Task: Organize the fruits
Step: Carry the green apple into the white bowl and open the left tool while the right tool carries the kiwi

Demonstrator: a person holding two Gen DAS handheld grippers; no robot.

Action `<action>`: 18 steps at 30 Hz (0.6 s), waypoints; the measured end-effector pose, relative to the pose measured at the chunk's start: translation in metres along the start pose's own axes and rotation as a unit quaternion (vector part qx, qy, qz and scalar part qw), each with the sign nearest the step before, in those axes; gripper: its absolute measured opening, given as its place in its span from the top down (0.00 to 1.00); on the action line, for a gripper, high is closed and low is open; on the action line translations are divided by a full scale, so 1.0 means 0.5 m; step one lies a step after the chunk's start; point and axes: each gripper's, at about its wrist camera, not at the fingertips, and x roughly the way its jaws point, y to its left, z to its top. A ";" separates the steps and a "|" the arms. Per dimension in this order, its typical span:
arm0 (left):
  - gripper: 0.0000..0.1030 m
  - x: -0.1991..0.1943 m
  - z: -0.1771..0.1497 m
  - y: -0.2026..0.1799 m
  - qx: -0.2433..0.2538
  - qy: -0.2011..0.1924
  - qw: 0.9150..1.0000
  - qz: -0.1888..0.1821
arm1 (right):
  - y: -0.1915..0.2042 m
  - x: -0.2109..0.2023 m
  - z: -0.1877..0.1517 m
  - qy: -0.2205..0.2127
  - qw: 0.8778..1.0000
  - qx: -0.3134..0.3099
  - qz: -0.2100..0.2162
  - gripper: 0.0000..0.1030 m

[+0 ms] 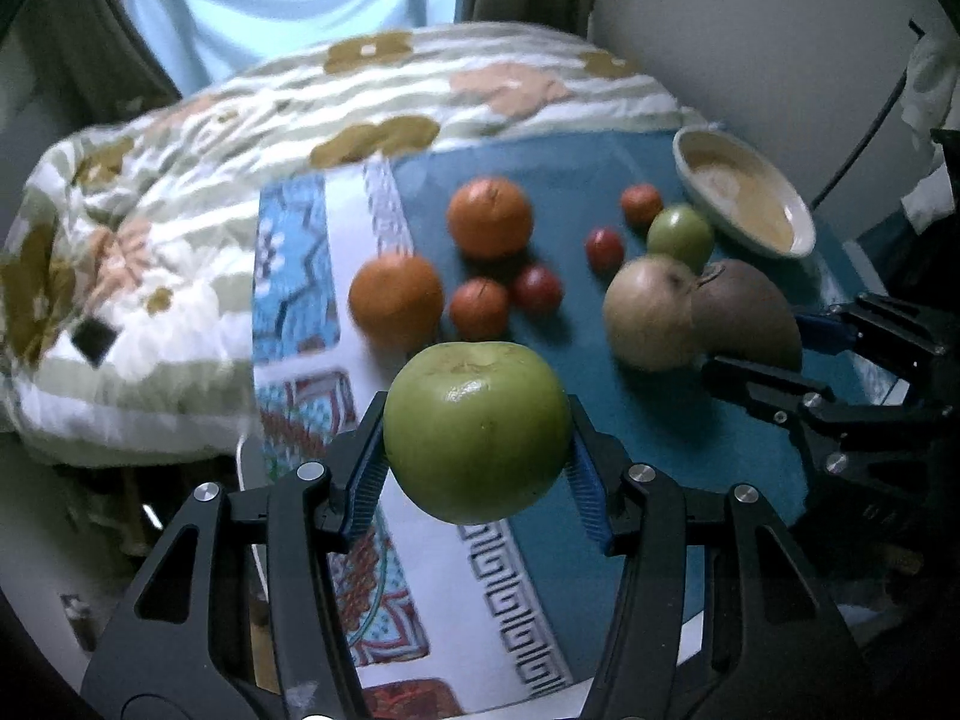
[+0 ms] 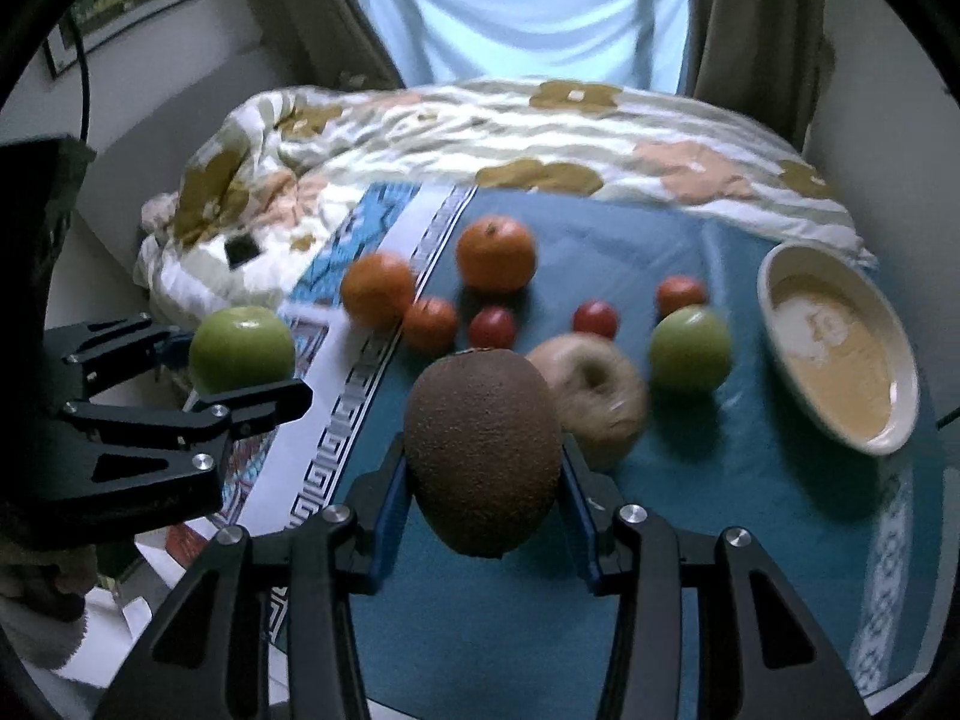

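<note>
Across the far side lies a flowered quilt [image 2: 540, 138], bunched against the teal patterned cloth [image 2: 690, 540] where the fruit sits. At the cloth's right edge rests a cream oval dish [image 2: 774, 276], apart from the fruit. Above the cloth, the left gripper [image 1: 477, 462] is clamped on a large green apple [image 1: 477, 432], its blue pads [image 1: 366, 480] pressed to both sides. The right gripper [image 2: 483, 480] grips a brown kiwi [image 2: 483, 450] the same way, just in front of a pale brownish apple [image 2: 594, 390]. Two big oranges [image 2: 495, 252] sit farther back, a smaller green apple [image 2: 690, 348] lies near the dish, and small red fruits [image 2: 492, 327] lie scattered between.
</note>
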 end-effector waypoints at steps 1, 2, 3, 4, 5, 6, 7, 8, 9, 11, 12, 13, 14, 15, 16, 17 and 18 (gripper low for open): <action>0.44 -0.005 0.011 -0.010 0.001 -0.005 1.000 0.003 | -0.011 -0.011 0.007 -0.005 1.000 0.001 -0.002 0.59; 0.44 -0.009 0.020 -0.021 0.001 -0.010 1.000 0.005 | -0.031 -0.026 0.017 -0.012 1.000 0.002 -0.004 0.59; 0.44 -0.013 0.034 -0.034 0.000 -0.017 1.000 0.006 | -0.044 -0.035 0.024 -0.016 1.000 0.003 -0.005 0.59; 0.44 -0.015 0.046 -0.044 -0.001 -0.021 1.000 0.006 | -0.063 -0.045 0.033 -0.021 1.000 0.004 -0.007 0.59; 0.44 -0.017 0.059 -0.057 -0.003 -0.025 1.000 0.008 | -0.086 -0.056 0.042 -0.025 1.000 0.005 -0.008 0.59; 0.44 -0.018 0.075 -0.073 -0.005 -0.030 0.999 0.009 | -0.103 -0.063 0.048 -0.027 1.000 0.005 -0.009 0.59; 0.44 -0.018 0.088 -0.086 -0.007 -0.034 0.999 0.008 | -0.125 -0.071 0.055 -0.030 0.999 0.005 -0.011 0.59; 0.44 -0.018 0.101 -0.100 -0.010 -0.038 0.999 0.007 | -0.152 -0.079 0.063 -0.032 0.999 0.004 -0.015 0.59; 0.44 -0.015 0.118 -0.120 -0.012 -0.041 0.999 0.006 | -0.168 -0.083 0.068 -0.033 0.999 0.004 -0.017 0.59; 0.44 -0.007 0.145 -0.153 -0.013 -0.047 0.999 0.006 | -0.217 -0.092 0.082 -0.033 0.999 0.004 -0.022 0.59; 0.44 0.001 0.158 -0.169 -0.014 -0.049 0.999 0.005 | -0.241 -0.095 0.088 -0.032 0.999 0.005 -0.024 0.59; 0.44 0.008 0.169 -0.184 -0.015 -0.051 0.999 0.005 | -0.256 -0.097 0.092 -0.032 0.999 0.006 -0.026 0.59; 0.44 0.018 0.185 -0.202 -0.018 -0.052 0.998 0.003 | -0.286 -0.098 0.100 -0.031 0.999 0.008 -0.028 0.59; 0.44 0.027 0.199 -0.215 -0.021 -0.053 0.998 0.001 | -0.306 -0.098 0.106 -0.031 0.999 0.009 -0.030 0.59; 0.44 0.037 0.211 -0.228 -0.022 -0.054 0.998 -0.002 | -0.325 -0.097 0.111 -0.030 0.999 0.010 -0.032 0.59; 0.44 0.048 0.223 -0.243 -0.024 -0.054 0.998 -0.003 | -0.352 -0.095 0.117 -0.029 0.999 0.012 -0.034 0.59; 0.44 0.060 0.235 -0.259 -0.024 -0.054 0.998 -0.004 | -0.372 -0.093 0.121 -0.028 0.999 0.013 -0.035 0.59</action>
